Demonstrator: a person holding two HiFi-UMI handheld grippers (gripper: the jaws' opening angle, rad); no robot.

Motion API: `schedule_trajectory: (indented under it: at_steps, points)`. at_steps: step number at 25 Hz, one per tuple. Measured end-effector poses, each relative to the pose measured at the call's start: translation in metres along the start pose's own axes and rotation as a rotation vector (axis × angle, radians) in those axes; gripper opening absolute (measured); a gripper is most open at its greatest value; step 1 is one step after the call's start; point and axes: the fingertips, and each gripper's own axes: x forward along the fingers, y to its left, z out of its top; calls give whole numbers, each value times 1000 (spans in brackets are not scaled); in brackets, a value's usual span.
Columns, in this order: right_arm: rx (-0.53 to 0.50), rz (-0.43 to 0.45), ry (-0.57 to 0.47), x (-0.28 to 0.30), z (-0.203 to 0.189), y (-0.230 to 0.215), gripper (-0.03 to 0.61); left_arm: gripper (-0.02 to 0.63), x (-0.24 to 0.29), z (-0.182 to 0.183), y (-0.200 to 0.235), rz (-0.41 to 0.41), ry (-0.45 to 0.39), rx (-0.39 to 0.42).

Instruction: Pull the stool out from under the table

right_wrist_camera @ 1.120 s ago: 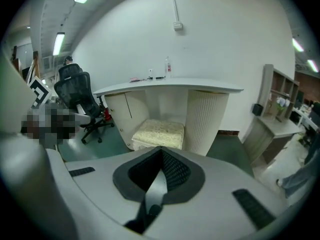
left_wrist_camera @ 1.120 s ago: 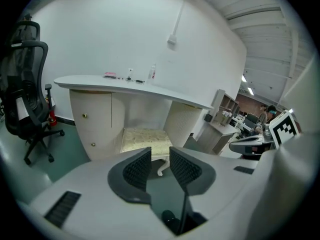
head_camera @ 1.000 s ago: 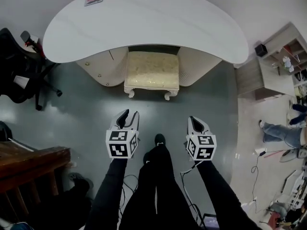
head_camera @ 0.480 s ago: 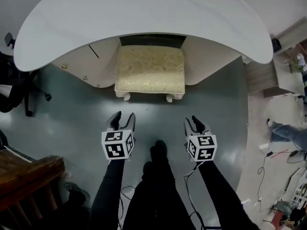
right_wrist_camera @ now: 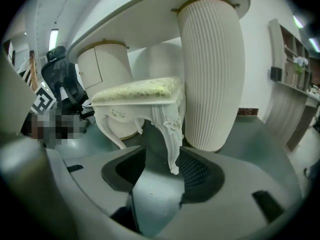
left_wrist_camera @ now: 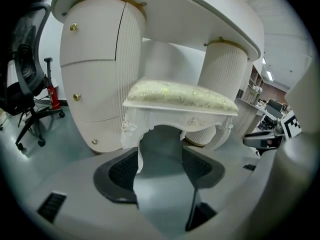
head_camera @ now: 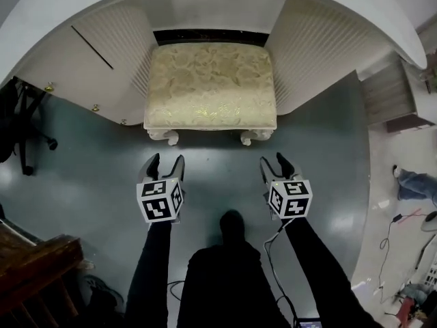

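Head view. Stool [head_camera: 210, 84] at upper centre of frame, cream patterned seat, its back edge under the white bench [head_camera: 41, 26], between the two ribbed pedestals [head_camera: 123, 53]. Its two carved front legs stand on the grey-green floor [head_camera: 89, 156]. Left hand-held gripper [head_camera: 164, 161] sits lower left of centre and right hand-held gripper [head_camera: 274, 162] lower right of centre. Each is just short of a front leg, with a strip of floor between tips and leg.

Left gripper view. Jaws well apart, having just been opening, and gripping nothing. Stool [left_wrist_camera: 180, 96] fills mid-frame. Its near front leg [left_wrist_camera: 135, 139] shows along the inner edge of the left-hand jaw.

Right gripper view. Jaws apart, also just been opening, pads pressing on nothing. The curved front leg [right_wrist_camera: 172, 134] hangs in line with the gap, close to the right-hand pad. A ribbed pedestal [right_wrist_camera: 210, 74] stands just behind it.
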Motion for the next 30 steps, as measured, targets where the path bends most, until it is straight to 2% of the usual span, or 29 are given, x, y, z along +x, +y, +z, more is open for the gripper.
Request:
schedule_trajectory:
  at_steps: [5,13,19,22,30]
  points:
    - [11,-3,-1,49,-30,-17,224,299,44,-29,20,23,-15,13]
    - [-5,-20,-56,105,-59,-38,244,304,103,-64,60,53,-57,-28]
    - [23,-21,-109,135,-63,-44,252,304,135,-63,76,55,-100,-44]
    - [44,-10,-125,147,-62,-41,252,304,146,-63,76,50,-99,-21]
    - [18,-7,-181,164,-38,-39,250,304,167,-51,84,65,-135,-8]
